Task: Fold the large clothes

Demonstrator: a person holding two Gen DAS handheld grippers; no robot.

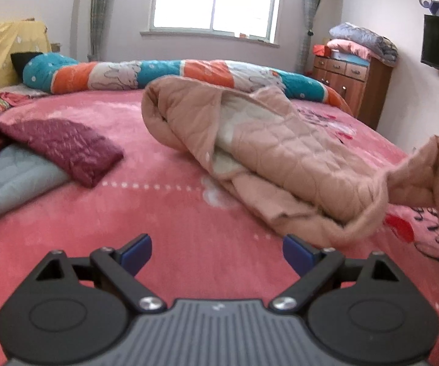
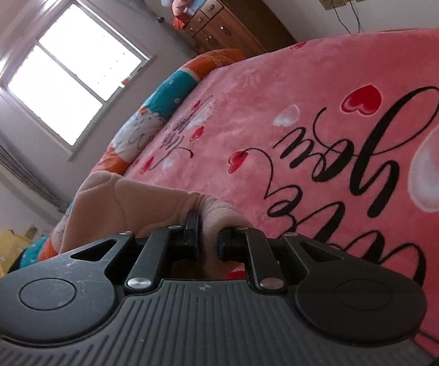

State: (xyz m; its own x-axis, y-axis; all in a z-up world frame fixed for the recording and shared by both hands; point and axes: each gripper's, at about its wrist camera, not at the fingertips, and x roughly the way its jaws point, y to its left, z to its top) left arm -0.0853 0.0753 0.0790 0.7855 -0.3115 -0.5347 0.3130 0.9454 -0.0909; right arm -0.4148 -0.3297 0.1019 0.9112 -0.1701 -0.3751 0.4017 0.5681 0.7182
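Pink bedspread (image 1: 173, 201) under rumpled peach quilted garment (image 1: 280, 158), right tool (image 2: 208, 238) clamping its edge.

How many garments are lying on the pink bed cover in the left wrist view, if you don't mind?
3: a peach quilted coat in the middle, a maroon puffer jacket at left, a pale grey garment beneath it. More may be hidden off the left edge.

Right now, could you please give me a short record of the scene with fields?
setting: pink bedspread
garment: peach quilted coat, crumpled, unfolded
left gripper: open, empty, above the bedspread
right gripper: shut on a coat edge
other clothes: maroon jacket, at left
far edge: rolled quilt
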